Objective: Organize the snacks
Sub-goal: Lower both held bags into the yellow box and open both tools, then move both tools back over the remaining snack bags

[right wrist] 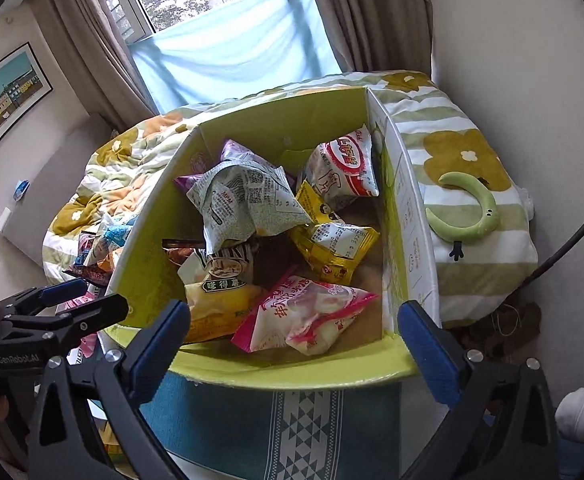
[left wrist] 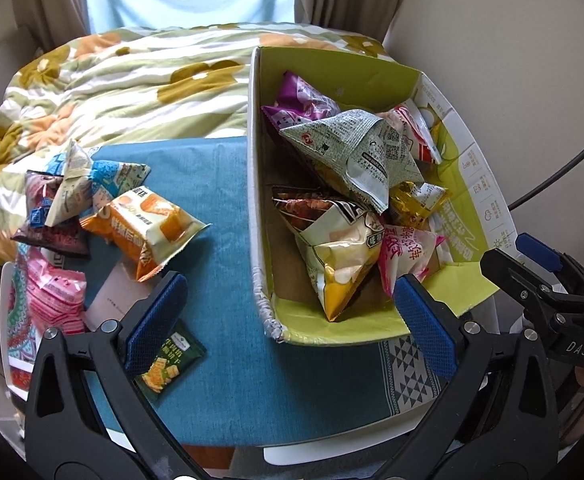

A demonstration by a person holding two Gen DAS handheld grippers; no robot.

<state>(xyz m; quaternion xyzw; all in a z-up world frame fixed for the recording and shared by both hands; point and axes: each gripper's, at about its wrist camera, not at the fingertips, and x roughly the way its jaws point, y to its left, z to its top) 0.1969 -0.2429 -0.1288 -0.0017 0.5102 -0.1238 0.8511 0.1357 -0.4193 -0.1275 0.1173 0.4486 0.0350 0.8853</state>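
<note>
The fingers (left wrist: 157,320) of the left gripper (left wrist: 288,320) stand wide apart with nothing between them, and the right gripper (right wrist: 294,340) is the same, its blue pads (right wrist: 428,352) spread and empty; I judge that both are held open above the near edge of the box because each is ready either to drop or to fetch a packet. The cardboard box (left wrist: 260,184) with the green inside is the biggest thing, and it stands on the blue cloth (left wrist: 220,248) with its long axis going away from the cameras toward the flowered quilt (left wrist: 132,80), open side up, so snacks can fall in from above. Inside it many packets lie in a loose heap, the grey printed bag (left wrist: 352,152) on top, the yellow chip bag (left wrist: 344,256) with its long axis pointing at the near wall, and the pink bag (right wrist: 304,316) lying flat across the near corner. To the left of the box, well apart from it, a smaller pile waits on the cloth, probably not sorted yet: the orange packet (left wrist: 144,224) lies slanting, its long axis going down toward the left gripper. The small green cracker packet (left wrist: 168,364) lies just under the left finger.
</note>
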